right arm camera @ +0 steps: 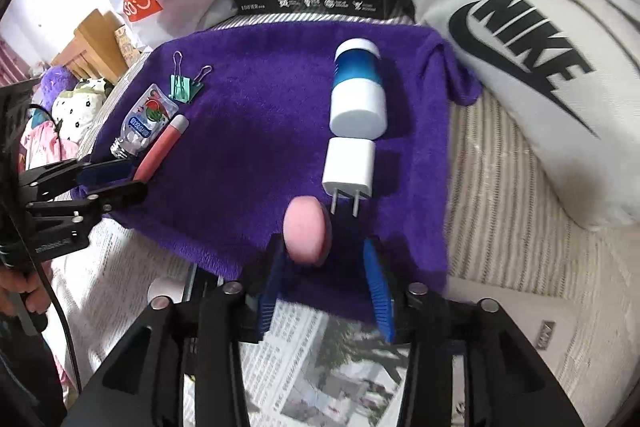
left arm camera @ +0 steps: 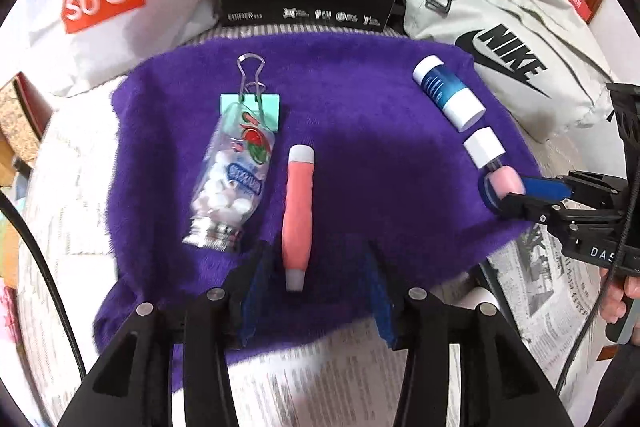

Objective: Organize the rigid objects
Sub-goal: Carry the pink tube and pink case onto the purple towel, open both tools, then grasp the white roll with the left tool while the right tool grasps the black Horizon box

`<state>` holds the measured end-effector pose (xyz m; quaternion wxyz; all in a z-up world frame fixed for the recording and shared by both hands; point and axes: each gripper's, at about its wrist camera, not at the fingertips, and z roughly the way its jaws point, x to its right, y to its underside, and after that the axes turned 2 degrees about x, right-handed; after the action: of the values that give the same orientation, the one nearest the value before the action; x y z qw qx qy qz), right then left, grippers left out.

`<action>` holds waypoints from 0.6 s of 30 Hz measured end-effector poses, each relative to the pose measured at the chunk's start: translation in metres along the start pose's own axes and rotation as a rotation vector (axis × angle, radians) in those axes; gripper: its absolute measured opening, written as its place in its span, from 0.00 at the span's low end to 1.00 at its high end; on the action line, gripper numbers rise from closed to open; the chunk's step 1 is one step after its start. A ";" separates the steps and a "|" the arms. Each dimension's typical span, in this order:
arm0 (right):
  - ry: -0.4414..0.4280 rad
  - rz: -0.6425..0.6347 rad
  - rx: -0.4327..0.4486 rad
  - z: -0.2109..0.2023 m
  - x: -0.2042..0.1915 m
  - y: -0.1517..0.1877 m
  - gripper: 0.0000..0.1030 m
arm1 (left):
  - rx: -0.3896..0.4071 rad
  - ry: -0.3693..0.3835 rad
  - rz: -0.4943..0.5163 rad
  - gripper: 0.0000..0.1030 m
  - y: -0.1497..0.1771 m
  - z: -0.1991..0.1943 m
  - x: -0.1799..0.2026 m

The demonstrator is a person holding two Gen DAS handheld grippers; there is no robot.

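While two rows already lie on the purple fleece towel, the right gripper hangs released around the pink oval sponge, near the white plug charger; the left gripper, also released, straddles the pink tube. Little looks left.
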<state>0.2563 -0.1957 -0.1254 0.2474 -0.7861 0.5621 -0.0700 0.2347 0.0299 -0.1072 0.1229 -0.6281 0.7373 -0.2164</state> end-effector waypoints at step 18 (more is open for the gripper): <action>0.008 0.078 0.096 -0.081 -0.006 0.125 0.52 | -0.015 0.018 0.044 0.50 0.057 -0.016 0.080</action>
<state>0.1169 -0.2464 -0.1120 0.2850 -0.7505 0.5893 -0.0904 0.1626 -0.0391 -0.1127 0.1161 -0.6109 0.7535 -0.2137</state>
